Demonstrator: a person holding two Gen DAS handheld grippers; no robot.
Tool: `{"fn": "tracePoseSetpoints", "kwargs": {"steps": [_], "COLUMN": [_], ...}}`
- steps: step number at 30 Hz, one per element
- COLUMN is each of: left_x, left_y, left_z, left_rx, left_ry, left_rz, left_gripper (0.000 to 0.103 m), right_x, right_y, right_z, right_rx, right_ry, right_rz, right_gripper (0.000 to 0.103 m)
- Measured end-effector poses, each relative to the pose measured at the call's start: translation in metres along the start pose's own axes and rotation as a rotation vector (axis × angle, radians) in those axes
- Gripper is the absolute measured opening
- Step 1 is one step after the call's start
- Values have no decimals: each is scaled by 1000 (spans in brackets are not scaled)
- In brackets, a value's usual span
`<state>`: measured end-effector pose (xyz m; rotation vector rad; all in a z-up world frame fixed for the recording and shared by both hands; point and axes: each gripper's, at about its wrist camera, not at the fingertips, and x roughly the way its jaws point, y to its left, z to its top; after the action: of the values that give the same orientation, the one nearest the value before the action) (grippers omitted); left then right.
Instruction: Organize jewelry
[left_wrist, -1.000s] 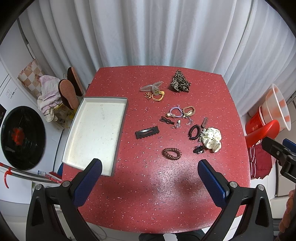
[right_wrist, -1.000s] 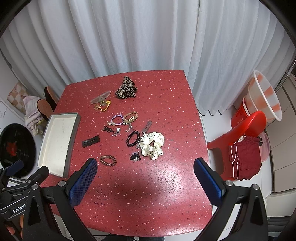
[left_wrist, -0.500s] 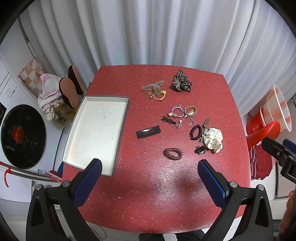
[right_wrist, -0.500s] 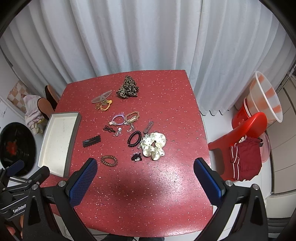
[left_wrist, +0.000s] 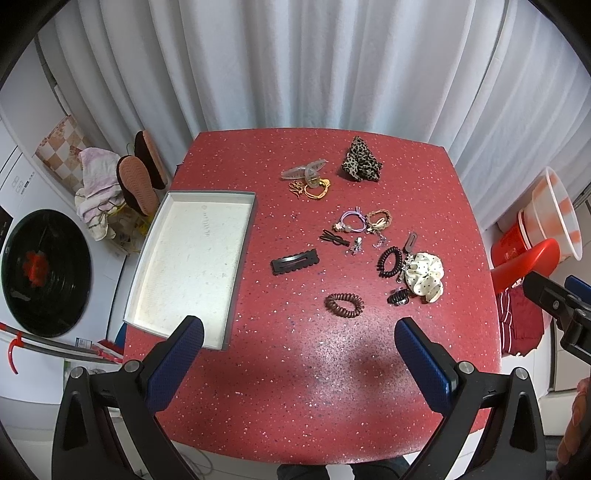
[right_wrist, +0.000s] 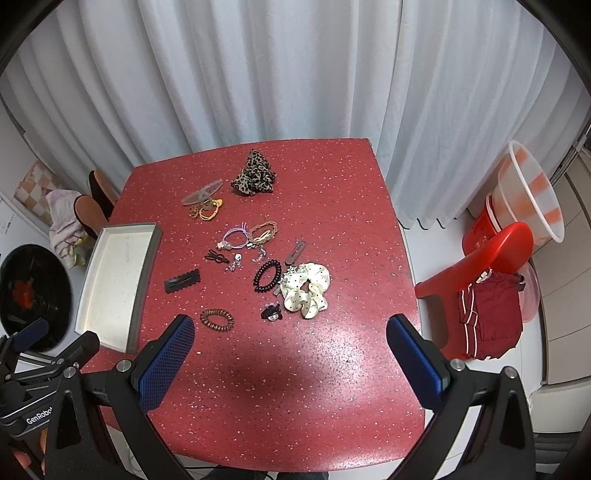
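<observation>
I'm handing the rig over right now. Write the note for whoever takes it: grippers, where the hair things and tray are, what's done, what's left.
Left gripper and right gripper: both open, empty, above the near part of the red table.
Tray sits at the table's left edge with nothing in it.
All pieces lie loose to its right, among them the leopard scrunchie, black clip, brown coil tie and white dotted scrunchie.
Done: nothing.
Left: sort everything.

Left tool (left_wrist: 299, 356): black frame, blue cross-hatched pads, silver screws seen at pivots. Right tool (right_wrist: 290, 356): same build w/ blue pads. White "GenRobo" lettering seen on black body at lower left, right view.
</observation>
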<state>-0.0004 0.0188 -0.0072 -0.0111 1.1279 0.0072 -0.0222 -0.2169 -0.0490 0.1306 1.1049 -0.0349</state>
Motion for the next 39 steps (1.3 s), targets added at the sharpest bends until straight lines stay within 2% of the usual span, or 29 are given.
{"fn": "tracePoseSetpoints", "kwargs": {"steps": [22, 31, 39], "left_x": [5, 25, 58], "left_y": [-2, 1, 3], "left_z": [-2, -1, -9], "left_rx": [1, -21, -44], "left_ry": [23, 65, 141], "left_rz": [-5, -7, -19], "left_gripper": [103, 103, 103], "right_x": [5, 24, 53], "right_y": [-1, -9, -28], "right_z": [-1, -5, -13], "right_rx": [1, 17, 46], "right_ry": [15, 71, 143], "right_rz": [0, -1, -12], "right_gripper": [103, 103, 103]}}
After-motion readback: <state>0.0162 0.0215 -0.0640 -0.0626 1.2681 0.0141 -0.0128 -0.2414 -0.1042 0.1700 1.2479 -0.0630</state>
